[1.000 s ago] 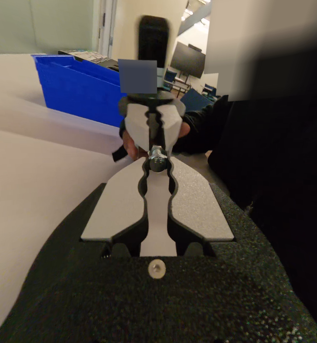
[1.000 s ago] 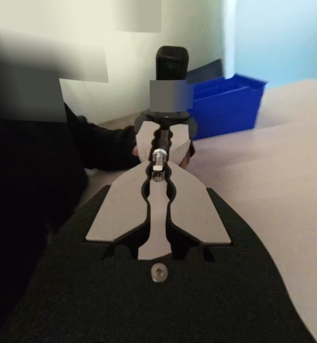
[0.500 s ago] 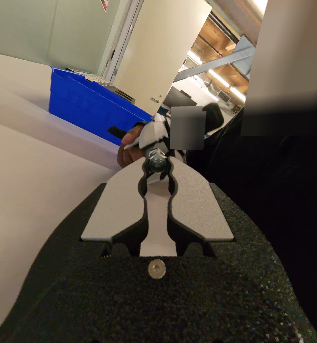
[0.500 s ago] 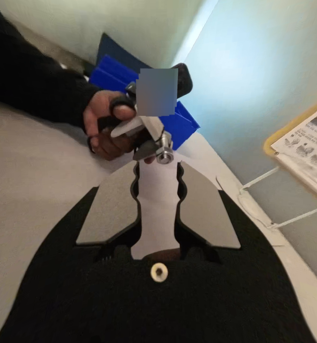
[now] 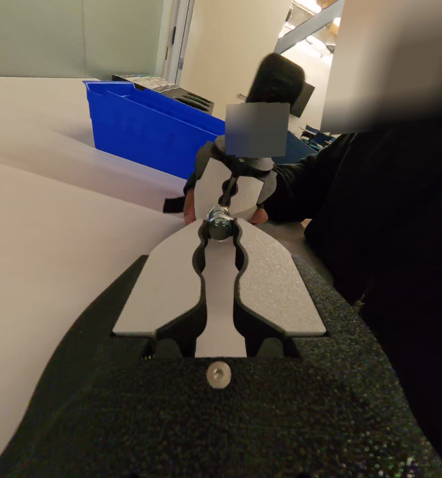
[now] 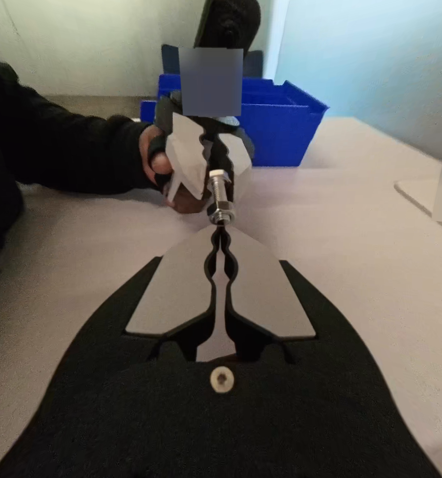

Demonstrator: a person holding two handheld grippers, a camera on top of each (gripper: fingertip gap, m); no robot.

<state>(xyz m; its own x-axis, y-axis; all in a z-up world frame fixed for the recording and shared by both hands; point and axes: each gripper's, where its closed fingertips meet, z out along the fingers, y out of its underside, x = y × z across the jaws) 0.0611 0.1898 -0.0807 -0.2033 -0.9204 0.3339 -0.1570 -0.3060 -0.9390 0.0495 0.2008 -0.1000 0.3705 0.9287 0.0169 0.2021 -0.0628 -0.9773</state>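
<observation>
My left gripper [image 5: 218, 225] is shut on the head of a silver bolt [image 5: 217, 230] and holds it above the white table [image 5: 46, 232]. A nut and washer [image 6: 221, 208] sit on the bolt's threaded shaft [image 6: 217, 188] at its free end. My right gripper [image 6: 219, 229] faces the left one, its fingers closed together with nothing seen between them. Its tips are right at the washer end of the bolt. The left wrist view shows the right gripper [image 5: 226, 204] shut just behind the nut [image 5: 218, 213]. The right wrist view shows the left gripper [image 6: 218, 172] clamped on the bolt head.
A blue plastic bin [image 5: 142, 132] stands on the table behind the grippers, and also shows in the right wrist view [image 6: 279, 134]. A person in dark sleeves [image 6: 59, 150] holds both grippers. A flat outline [image 6: 418, 196] lies on the table at far right.
The right gripper held the nut, then opened wide and swung aside. Now it is back in line with the bolt and fully closed at its end. The left gripper kept hold of the bolt.
</observation>
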